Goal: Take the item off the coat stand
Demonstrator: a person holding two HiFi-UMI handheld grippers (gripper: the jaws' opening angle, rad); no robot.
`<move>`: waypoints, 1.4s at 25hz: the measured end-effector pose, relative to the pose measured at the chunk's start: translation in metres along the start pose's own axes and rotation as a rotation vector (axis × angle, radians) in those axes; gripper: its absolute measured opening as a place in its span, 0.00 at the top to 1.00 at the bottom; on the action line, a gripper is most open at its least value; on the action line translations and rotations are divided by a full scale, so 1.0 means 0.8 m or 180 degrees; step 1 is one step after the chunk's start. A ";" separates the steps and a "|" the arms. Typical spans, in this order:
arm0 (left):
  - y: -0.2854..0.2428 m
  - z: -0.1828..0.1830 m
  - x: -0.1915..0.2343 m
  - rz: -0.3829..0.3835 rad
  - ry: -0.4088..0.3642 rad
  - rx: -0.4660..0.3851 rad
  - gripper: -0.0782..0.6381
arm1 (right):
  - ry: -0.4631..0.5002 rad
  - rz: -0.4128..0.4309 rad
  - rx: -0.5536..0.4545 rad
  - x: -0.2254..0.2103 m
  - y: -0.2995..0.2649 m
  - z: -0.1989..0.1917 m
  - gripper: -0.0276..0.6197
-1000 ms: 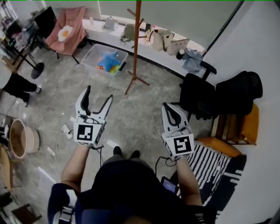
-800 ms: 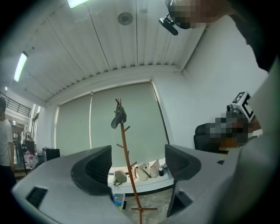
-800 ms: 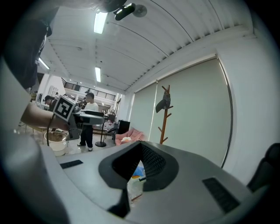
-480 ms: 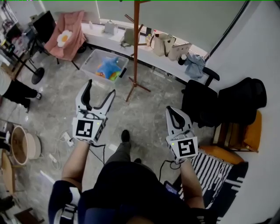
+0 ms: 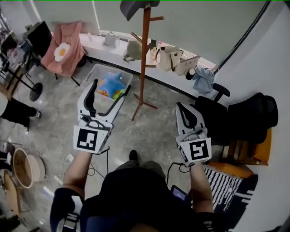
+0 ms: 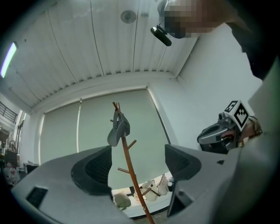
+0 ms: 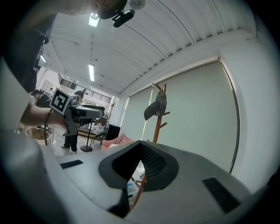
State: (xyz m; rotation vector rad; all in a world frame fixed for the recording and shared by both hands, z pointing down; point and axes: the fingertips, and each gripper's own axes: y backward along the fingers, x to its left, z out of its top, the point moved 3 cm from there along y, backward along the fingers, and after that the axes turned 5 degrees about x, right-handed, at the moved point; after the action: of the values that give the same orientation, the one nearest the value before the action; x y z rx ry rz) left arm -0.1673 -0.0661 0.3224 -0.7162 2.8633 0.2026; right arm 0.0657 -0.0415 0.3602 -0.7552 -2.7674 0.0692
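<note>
My left claw (image 5: 110, 88) is spread wide, with nothing between its jaws. My right claw (image 5: 182, 108) is pressed together and empty. Both point toward the coat stand (image 5: 144, 59), which is well apart from them. A grey cap (image 5: 136, 7) hangs at its top. This looks like the approach step — next I would need to close in and reach up.

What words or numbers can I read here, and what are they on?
No words or numbers can be read.
The cube on the left gripper: a black-and-white square marker, no letters.
The cube on the right gripper: the same.
The bags on the ledge: any print too small to read.
</note>
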 end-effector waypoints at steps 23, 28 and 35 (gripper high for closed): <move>-0.262 0.128 0.066 0.0224 -0.0530 -0.0345 0.38 | 0.0367 0.0575 -0.0418 -0.157 -0.188 0.092 0.93; -0.300 0.159 0.087 0.0219 -0.0627 -0.0426 0.38 | 0.0389 0.0528 -0.0491 -0.170 -0.205 0.107 0.93; -0.357 0.200 0.115 0.0059 -0.0610 -0.0468 0.38 | 0.0416 0.0462 -0.0487 -0.182 -0.225 0.110 0.93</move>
State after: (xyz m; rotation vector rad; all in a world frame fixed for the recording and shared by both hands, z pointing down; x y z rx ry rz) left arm -0.0878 -0.3289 0.1228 -0.6572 2.6936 0.4624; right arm 0.0737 -0.2685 0.2605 -0.9626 -2.6130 -0.1596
